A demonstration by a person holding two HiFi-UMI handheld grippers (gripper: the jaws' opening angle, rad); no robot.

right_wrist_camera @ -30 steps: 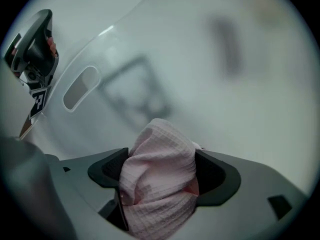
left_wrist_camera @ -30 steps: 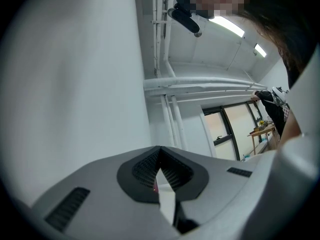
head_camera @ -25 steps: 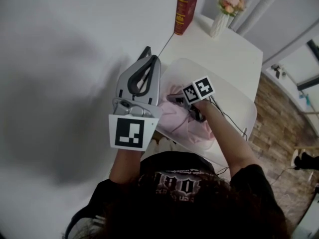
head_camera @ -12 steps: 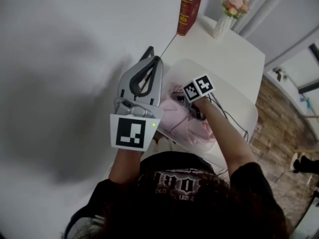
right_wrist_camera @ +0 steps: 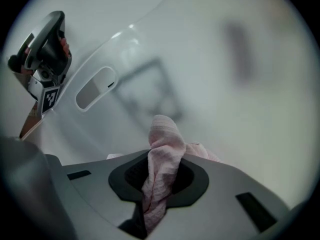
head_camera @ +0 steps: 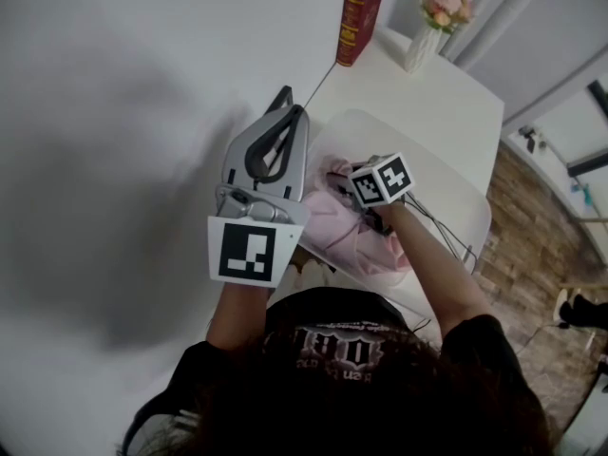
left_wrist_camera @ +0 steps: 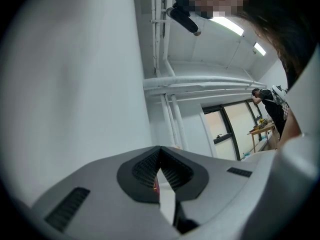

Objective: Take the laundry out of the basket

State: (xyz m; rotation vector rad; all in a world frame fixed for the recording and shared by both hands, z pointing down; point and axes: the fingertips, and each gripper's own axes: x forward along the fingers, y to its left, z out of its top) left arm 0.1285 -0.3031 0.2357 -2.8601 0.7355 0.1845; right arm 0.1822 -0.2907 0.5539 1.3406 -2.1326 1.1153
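Right gripper view: the right gripper [right_wrist_camera: 159,176] has its fingers closing on the pink laundry [right_wrist_camera: 164,134], fold pointing to 12 o'clock, inside the basket [head_camera: 446,183]. The left gripper [left_wrist_camera: 160,173], at the basket's 9 o'clock, has its fingers closed and empty.

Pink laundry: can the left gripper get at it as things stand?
Probably yes: the left gripper hangs empty beside the open basket; the right gripper, jaws closing on a fold, covers little pink laundry.
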